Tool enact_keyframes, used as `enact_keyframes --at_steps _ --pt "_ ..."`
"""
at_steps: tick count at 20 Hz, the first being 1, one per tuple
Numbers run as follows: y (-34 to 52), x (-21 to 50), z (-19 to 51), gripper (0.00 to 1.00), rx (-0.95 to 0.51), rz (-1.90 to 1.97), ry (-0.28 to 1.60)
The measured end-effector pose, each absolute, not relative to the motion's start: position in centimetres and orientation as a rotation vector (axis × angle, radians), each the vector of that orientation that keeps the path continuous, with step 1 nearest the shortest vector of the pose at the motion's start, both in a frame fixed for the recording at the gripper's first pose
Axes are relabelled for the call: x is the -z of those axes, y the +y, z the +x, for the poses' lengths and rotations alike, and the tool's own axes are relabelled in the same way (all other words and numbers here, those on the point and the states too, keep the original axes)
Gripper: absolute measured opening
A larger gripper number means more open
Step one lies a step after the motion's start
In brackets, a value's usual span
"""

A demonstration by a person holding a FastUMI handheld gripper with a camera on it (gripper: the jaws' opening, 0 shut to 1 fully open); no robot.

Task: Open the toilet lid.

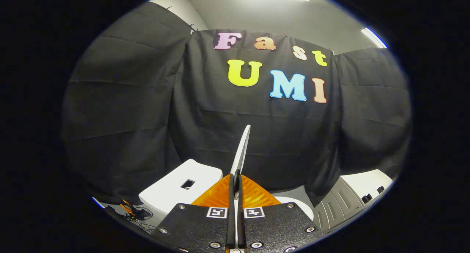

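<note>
White plastic is what the gripper [235, 179] is clamped on: the toilet lid [241, 150] sits edge-on between the two fingers, which are squeezed nearly together with just that thin panel between them, so I'd call it a proper pinch on the lid's rim. The lid rises straight ahead of the fingertips and stands close to upright, which makes sense, since holding it by the edge lets you swing it on its hinge without it flopping back down. Off to the left of the fingers is the white cistern [176, 190] with a dark rectangular button cutout on top, and just right of the fingers a curved bit of white, probably the seat or bowl rim [295, 203], though it's too squashed by the lens to be sure. Some cables [136, 212] lie further left. Judging by the angle, the opening looks mostly done; it needs leaning back to rest.
</note>
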State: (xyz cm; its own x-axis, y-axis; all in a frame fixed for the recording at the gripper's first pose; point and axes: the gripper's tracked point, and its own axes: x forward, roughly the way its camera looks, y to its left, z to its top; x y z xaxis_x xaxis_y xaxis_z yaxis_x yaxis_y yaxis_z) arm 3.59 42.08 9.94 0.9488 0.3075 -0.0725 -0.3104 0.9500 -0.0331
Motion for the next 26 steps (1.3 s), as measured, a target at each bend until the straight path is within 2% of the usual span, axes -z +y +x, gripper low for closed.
enact_keyframes --at_steps 13,22,25,26 --pt "50.3 -9.8 1.8 0.02 -0.432 -0.135 0.052" --pt "51.3 -9.9 1.5 0.03 -0.48 -0.109 0.043" --pt "50.4 -8.9 0.7 0.16 -0.564 -0.022 0.068" --pt "49.4 -9.5 0.7 0.29 -0.57 0.031 0.051"
